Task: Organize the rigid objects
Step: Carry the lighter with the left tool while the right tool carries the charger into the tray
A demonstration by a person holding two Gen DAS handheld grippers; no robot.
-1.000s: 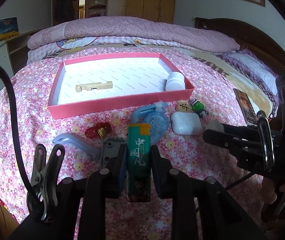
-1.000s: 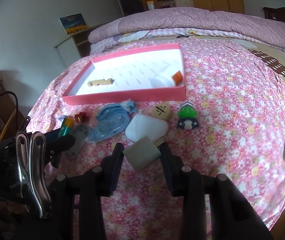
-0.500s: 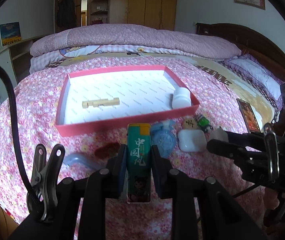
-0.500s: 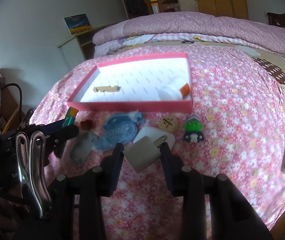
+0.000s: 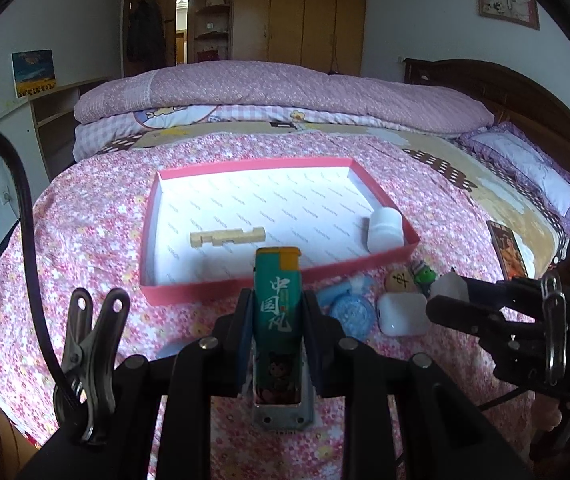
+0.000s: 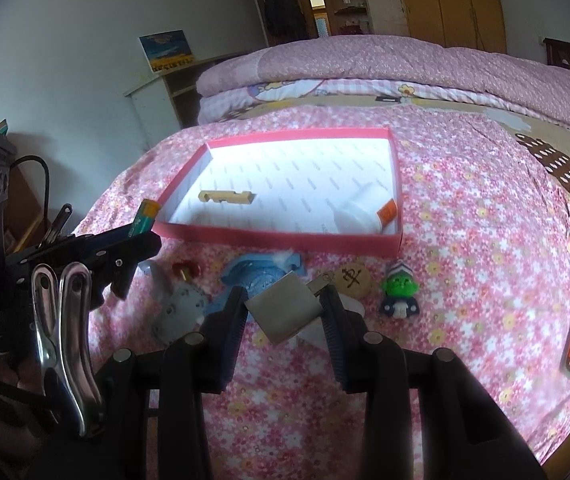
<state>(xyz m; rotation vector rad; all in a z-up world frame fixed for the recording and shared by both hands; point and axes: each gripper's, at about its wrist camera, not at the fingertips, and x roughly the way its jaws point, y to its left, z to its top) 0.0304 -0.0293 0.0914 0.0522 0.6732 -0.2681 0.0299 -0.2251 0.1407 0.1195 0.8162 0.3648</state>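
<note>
My left gripper (image 5: 277, 312) is closed on one green lighter (image 5: 277, 308), and my right gripper (image 6: 284, 312) clamps one grey plug adapter (image 6: 285, 313), both raised above the bed. Below lie one blue tape dispenser (image 6: 259, 274), one round wooden piece (image 6: 352, 278) and one green figure (image 6: 400, 292). Further on the flowered pink bedspread (image 6: 477, 224) stands one pink tray (image 6: 281, 236) holding one wooden block (image 6: 227, 197) and one white bottle (image 6: 365, 212); behind are a folded quilt (image 5: 285, 92) and wooden wardrobes (image 5: 297, 12).

light: soft daylight, even | glare: white tray floor (image 5: 269, 204) overexposed | edges: fisheye curvature, dark vignette
</note>
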